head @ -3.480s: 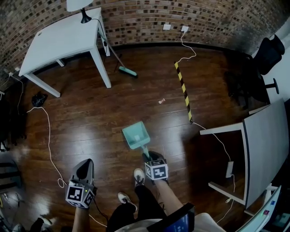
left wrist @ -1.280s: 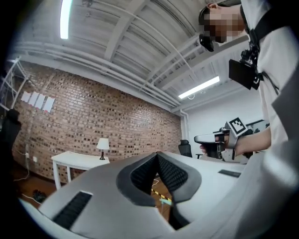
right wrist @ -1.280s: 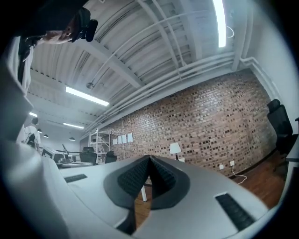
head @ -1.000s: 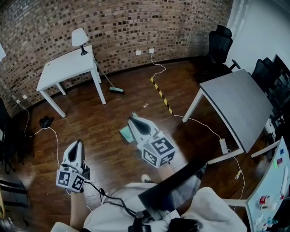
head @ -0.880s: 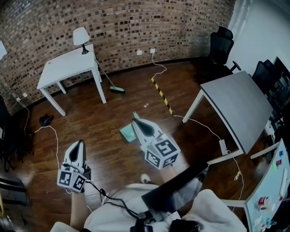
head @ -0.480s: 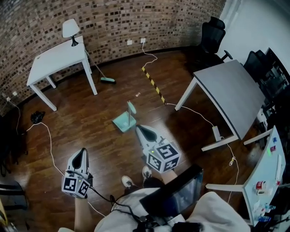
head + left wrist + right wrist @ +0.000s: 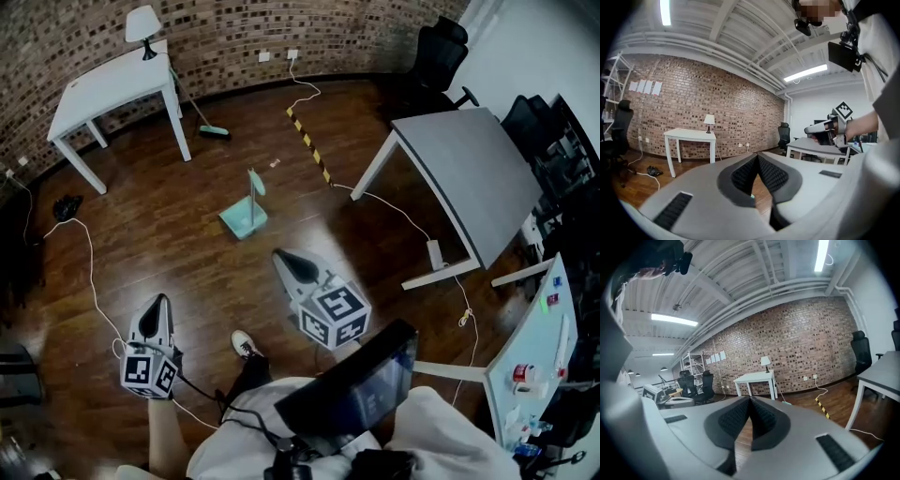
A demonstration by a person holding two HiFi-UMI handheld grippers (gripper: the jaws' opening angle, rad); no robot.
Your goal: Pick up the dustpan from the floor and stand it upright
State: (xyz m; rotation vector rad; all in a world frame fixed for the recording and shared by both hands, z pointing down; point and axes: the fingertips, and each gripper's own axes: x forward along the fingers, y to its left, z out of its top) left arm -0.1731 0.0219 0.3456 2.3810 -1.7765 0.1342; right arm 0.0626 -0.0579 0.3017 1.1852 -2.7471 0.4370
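The teal dustpan (image 7: 244, 214) stands upright on the dark wood floor in the head view, pan down and handle up, with nothing touching it. My right gripper (image 7: 281, 259) hangs nearer to me, well short of the dustpan, jaws shut and empty. My left gripper (image 7: 156, 307) is low at the left, further from the dustpan, also shut with nothing in it. In the left gripper view the left gripper (image 7: 757, 158) has its pads pressed together, and the right gripper (image 7: 816, 133) shows at the right in a hand. In the right gripper view the right gripper (image 7: 750, 401) is likewise closed.
A white table (image 7: 108, 86) with a lamp (image 7: 142, 26) stands far left, a broom (image 7: 200, 120) leaning beside it. A grey table (image 7: 469, 173) fills the right. Black-yellow tape (image 7: 309, 142), white cables (image 7: 90, 274) and an office chair (image 7: 441, 52) are around. My shoe (image 7: 246, 344) is below.
The dustpan lay on the floor with my right gripper at its handle; now it stands upright by itself. Both grippers have drawn back toward me and sunk lower.
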